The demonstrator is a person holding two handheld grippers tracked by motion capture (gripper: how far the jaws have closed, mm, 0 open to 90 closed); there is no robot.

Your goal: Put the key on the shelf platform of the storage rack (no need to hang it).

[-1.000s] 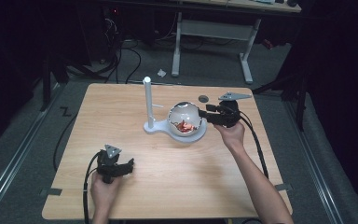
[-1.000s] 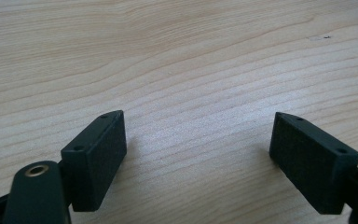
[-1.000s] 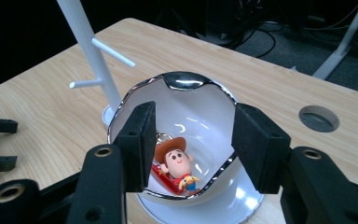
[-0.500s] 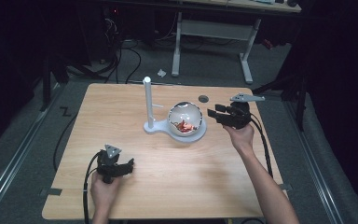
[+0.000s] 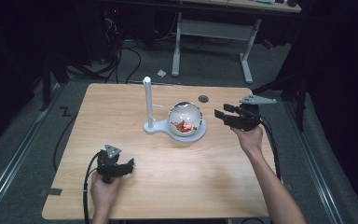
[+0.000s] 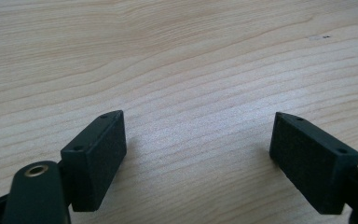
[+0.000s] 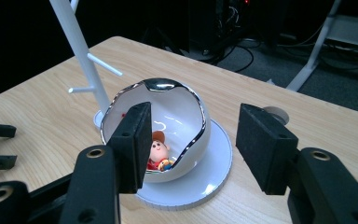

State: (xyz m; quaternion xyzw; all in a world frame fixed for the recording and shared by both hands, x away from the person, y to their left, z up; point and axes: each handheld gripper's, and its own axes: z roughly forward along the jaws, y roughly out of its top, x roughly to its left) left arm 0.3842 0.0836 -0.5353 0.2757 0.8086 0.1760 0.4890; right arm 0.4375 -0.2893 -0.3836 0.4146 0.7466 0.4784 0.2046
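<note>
High view: right gripper (image 5: 220,116) wide, empty, just right of shell (image 5: 185,119); left gripper (image 5: 127,164) wide, near bench (image 5: 121,102) edge. Likely approach; next needs aligned reach toward figurine (image 7: 159,151).

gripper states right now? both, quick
Left gripper: open, empty, jaws wide apart just above the table.
Right gripper: open, empty, short of the egg-shaped bowl.

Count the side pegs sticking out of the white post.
2. Both show in the right gripper view on the post behind the bowl: an upper peg and a lower peg pointing another way. More may be hidden above the frame's top edge.
</note>
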